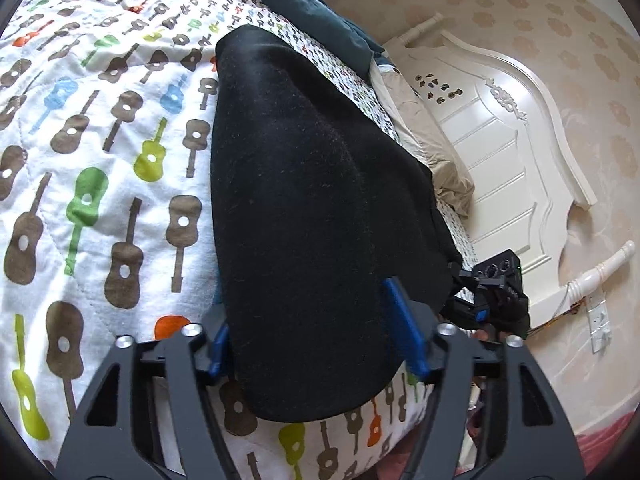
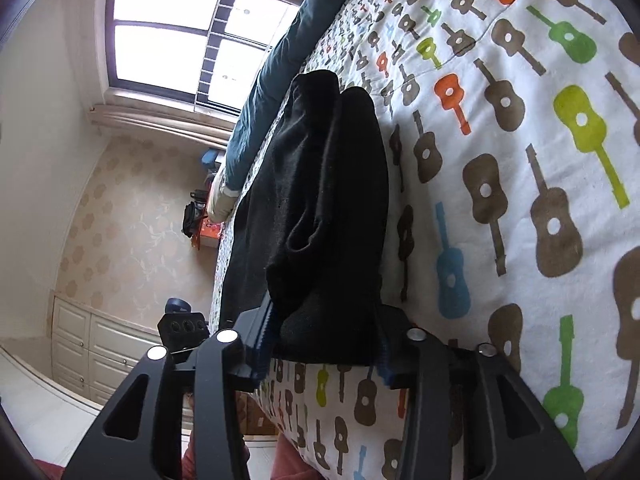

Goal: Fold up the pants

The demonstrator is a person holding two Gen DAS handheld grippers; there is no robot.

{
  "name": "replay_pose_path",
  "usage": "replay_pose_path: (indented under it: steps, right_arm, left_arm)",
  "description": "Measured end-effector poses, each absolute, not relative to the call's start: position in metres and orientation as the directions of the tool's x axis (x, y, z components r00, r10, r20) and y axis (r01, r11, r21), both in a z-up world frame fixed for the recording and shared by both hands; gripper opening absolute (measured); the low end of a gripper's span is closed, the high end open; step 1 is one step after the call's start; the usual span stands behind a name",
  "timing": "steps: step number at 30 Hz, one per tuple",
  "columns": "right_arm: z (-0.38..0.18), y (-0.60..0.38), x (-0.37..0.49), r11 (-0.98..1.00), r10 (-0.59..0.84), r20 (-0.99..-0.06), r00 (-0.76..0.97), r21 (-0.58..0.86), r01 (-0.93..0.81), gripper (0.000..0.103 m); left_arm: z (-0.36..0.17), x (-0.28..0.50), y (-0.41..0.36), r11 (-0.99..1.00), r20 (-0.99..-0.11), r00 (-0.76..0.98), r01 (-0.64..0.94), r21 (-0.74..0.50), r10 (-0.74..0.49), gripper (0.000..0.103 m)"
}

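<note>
While I am working both grippers at the near end of the pants (image 1: 316,208), I am judging this a late fold. My left gripper (image 1: 320,344) is straddling the black cloth, jaws spread, pads apparently not pinching. My right gripper (image 2: 324,344) is holding a thick bunched fold between its jaws. Next, I am needing 1 firm grip each side. Ahead, the guitar-print quilt (image 1: 100,184) is running toward a white headboard (image 1: 512,168) and window (image 2: 168,36).
</note>
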State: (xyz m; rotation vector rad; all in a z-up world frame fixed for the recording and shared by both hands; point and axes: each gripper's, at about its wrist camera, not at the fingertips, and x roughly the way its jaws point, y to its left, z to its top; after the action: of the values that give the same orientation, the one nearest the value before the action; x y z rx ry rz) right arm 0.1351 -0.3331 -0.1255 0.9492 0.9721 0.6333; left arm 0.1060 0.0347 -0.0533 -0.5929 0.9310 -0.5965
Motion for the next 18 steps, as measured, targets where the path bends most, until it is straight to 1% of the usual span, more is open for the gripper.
replay_pose_path:
  steps: [1, 2, 3, 5, 7, 9, 10, 13, 14, 17, 18]
  right_arm:
    - [-0.126, -0.334, 0.132, 0.459, 0.804, -0.394, 0.446, 0.888, -0.042, 0.048]
    - [-0.124, -0.335, 0.128, 0.455, 0.806, -0.387, 0.448, 0.889, -0.049, 0.053]
    - [-0.123, -0.336, 0.125, 0.454, 0.806, -0.384, 0.45, 0.889, -0.055, 0.055]
    - [-0.12, -0.336, 0.118, 0.468, 0.798, -0.391, 0.458, 0.881, -0.063, 0.06]
    - [-0.118, -0.337, 0.11, 0.492, 0.785, -0.411, 0.464, 0.868, -0.063, 0.063]
    - [-0.114, -0.334, 0.103, 0.543, 0.756, -0.454, 0.473, 0.837, -0.064, 0.065]
    - [-0.111, -0.331, 0.098, 0.577, 0.734, -0.481, 0.48, 0.814, -0.067, 0.067]
    - [-0.103, -0.319, 0.084, 0.69, 0.654, -0.569, 0.498, 0.718, -0.086, 0.072]
    - [-0.101, -0.314, 0.081, 0.722, 0.627, -0.593, 0.505, 0.686, -0.091, 0.072]
    - [-0.095, -0.303, 0.069, 0.787, 0.559, -0.638, 0.53, 0.609, -0.097, 0.075]
    - [-0.094, -0.3, 0.066, 0.801, 0.542, -0.647, 0.536, 0.59, -0.097, 0.075]
  left_arm:
    - [-0.053, 0.103, 0.035, 0.695, -0.551, 0.472, 0.214, -0.686, -0.688, 0.075]
    - [-0.051, 0.099, 0.033, 0.706, -0.556, 0.479, 0.222, -0.672, -0.679, 0.082]
    - [-0.048, 0.096, 0.03, 0.721, -0.565, 0.484, 0.23, -0.654, -0.668, 0.087]
    - [-0.044, 0.089, 0.025, 0.753, -0.588, 0.5, 0.236, -0.614, -0.636, 0.091]
    - [-0.041, 0.081, 0.019, 0.786, -0.612, 0.516, 0.232, -0.574, -0.599, 0.091]
    - [-0.039, 0.07, 0.015, 0.817, -0.634, 0.54, 0.208, -0.537, -0.554, 0.094]
    - [-0.038, 0.067, 0.015, 0.829, -0.644, 0.546, 0.197, -0.524, -0.536, 0.094]
    - [-0.035, 0.054, 0.006, 0.885, -0.686, 0.575, 0.167, -0.435, -0.446, 0.094]
    - [-0.034, 0.048, 0.001, 0.909, -0.704, 0.587, 0.157, -0.386, -0.4, 0.094]
    - [-0.032, 0.034, -0.011, 0.952, -0.73, 0.616, 0.13, -0.276, -0.296, 0.095]
    - [-0.032, 0.03, -0.013, 0.958, -0.734, 0.619, 0.123, -0.26, -0.279, 0.096]
